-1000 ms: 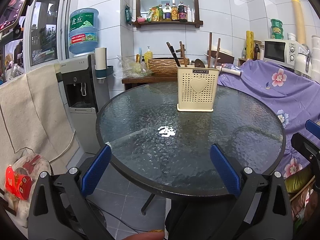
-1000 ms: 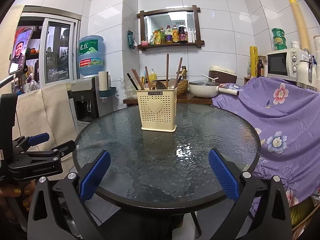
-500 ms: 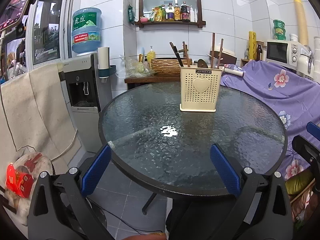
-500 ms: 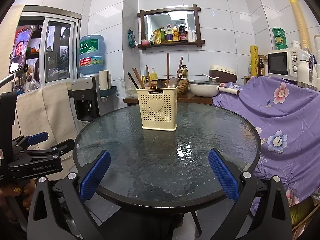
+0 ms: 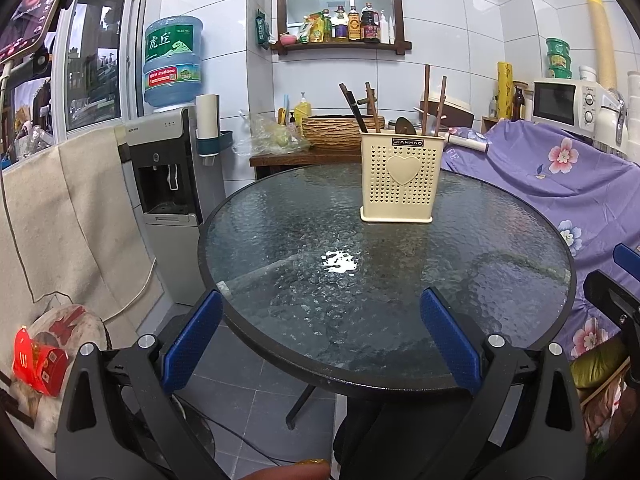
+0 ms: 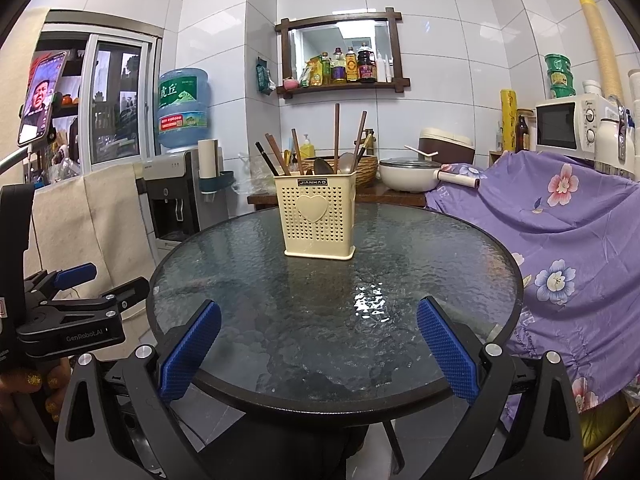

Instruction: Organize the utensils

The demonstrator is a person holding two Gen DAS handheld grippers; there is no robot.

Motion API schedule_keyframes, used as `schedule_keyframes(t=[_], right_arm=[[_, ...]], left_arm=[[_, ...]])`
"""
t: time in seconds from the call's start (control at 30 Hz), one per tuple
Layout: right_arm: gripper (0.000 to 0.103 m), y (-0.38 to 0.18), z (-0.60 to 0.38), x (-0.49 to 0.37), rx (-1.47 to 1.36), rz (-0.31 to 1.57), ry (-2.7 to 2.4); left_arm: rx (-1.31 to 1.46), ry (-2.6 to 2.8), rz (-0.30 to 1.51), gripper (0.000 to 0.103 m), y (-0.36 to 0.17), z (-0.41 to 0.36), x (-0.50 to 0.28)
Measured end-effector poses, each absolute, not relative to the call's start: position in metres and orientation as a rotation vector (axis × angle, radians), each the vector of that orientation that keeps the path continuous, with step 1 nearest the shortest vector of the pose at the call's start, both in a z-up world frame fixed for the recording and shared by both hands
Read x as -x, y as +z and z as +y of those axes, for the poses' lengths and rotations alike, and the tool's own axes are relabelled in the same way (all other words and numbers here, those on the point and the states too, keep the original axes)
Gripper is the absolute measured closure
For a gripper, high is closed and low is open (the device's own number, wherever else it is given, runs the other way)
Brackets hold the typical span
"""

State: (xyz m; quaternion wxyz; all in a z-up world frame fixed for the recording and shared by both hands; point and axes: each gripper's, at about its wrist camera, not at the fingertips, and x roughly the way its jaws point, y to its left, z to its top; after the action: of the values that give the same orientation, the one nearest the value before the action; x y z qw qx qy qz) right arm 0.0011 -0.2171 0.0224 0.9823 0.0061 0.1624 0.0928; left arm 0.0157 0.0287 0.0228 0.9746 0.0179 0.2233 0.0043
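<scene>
Left wrist view: left claw and right claw both gape wide, empty, near utensil holder

We count one utensil holder on one round glass table, two spoons, and roughly six chopsticks.
</scene>
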Motion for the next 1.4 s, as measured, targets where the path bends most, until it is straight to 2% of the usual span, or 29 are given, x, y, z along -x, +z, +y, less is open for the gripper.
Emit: schedule_keyframes(t=[1.4], right_arm=[[0.006,0.0208,-0.2135,0.0009,-0.01,0.331,0.189]], left_arm=[[-0.035,0.005,0.446,0.006,0.0237,0.0278,-0.0141]])
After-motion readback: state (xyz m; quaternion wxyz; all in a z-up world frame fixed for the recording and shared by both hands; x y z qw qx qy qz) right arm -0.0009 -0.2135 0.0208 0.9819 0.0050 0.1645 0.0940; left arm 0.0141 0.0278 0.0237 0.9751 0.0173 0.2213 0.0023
